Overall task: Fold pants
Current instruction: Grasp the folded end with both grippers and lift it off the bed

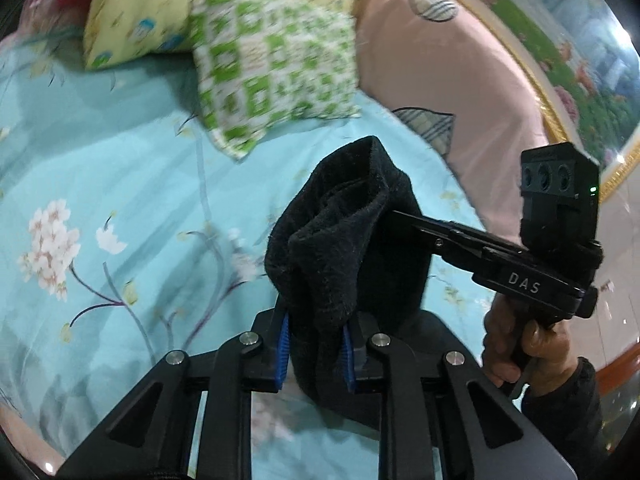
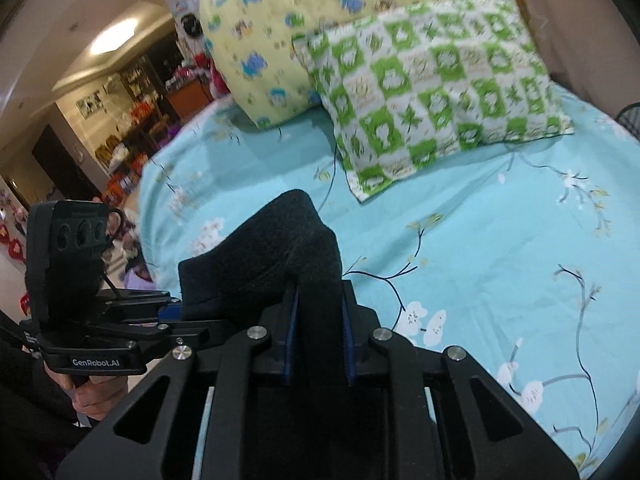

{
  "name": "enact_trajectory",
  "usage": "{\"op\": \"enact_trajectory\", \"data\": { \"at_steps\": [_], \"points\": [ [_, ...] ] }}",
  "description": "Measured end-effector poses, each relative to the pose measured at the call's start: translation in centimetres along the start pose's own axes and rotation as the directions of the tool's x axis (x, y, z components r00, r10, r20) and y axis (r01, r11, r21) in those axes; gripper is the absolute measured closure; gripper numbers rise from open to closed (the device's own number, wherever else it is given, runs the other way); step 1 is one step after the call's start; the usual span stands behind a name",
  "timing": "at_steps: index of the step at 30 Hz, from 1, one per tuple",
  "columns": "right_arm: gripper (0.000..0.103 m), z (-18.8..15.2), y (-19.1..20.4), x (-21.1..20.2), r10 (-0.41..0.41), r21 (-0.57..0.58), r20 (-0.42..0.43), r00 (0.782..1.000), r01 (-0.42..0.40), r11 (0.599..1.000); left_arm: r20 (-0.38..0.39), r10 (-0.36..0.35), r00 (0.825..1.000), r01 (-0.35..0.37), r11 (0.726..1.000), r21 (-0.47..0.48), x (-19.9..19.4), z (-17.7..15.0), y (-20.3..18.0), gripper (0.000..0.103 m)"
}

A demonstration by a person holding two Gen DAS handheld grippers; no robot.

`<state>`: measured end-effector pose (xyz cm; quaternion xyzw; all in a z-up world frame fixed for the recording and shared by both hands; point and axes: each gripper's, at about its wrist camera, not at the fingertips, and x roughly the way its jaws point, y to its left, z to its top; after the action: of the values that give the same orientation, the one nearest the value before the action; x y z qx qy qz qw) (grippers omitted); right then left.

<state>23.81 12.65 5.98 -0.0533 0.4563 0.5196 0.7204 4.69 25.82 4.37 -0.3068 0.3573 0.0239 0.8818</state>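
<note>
The black fleecy pants point(image 1: 344, 232) hang bunched above the turquoise floral bedsheet point(image 1: 120, 160). In the left wrist view my left gripper point(image 1: 316, 344) is shut on a thick fold of them, which fills the gap between the blue pads point(image 1: 282, 356). My right gripper point(image 1: 400, 218) comes in from the right, its tips buried in the same cloth, with a hand point(image 1: 520, 348) on its handle. In the right wrist view my right gripper point(image 2: 318, 336) is shut on the pants point(image 2: 272, 248). There my left gripper point(image 2: 170, 310) grips the cloth's left end.
A green-and-white checked pillow point(image 2: 432, 84) and a yellow printed pillow point(image 2: 280, 32) lie at the head of the bed. A pink quilt point(image 1: 440, 80) runs along the right side in the left wrist view. Past the bed's left edge point(image 2: 148, 184) is a cluttered room.
</note>
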Motion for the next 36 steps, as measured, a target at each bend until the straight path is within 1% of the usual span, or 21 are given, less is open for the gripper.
{"op": "enact_trajectory", "data": {
  "at_steps": [7,12,16,24,36],
  "points": [
    [0.084,-1.9,-0.3,-5.9,0.015,0.064,0.125,0.992,-0.024,0.998,0.01,-0.078,0.997,0.076,0.991,0.107,-1.9,-0.7,-5.7,0.084],
    [0.085,-4.3,-0.5,-10.1,0.003,0.103,0.223,0.975,-0.026,0.994,-0.003,-0.131,0.991,0.129,0.971,0.2,-2.6,-2.1,-10.4,0.085],
    [0.085,-6.4,-0.7,-12.8,-0.019,0.135,0.269,0.963,-0.019,0.991,-0.025,-0.154,0.988,0.155,0.952,0.265,-2.6,-3.6,-13.7,0.085],
    [0.085,-10.7,-1.6,-17.1,-0.062,0.201,0.332,0.941,-0.006,0.98,-0.086,-0.19,0.978,0.208,0.914,0.348,-1.8,-6.5,-18.5,0.085],
    [0.085,-17.9,-3.7,-21.2,-0.121,0.309,0.404,0.907,-0.011,0.951,-0.198,-0.19,0.962,0.261,0.855,0.448,1.0,-11.6,-24.4,0.085]
  ]
}}
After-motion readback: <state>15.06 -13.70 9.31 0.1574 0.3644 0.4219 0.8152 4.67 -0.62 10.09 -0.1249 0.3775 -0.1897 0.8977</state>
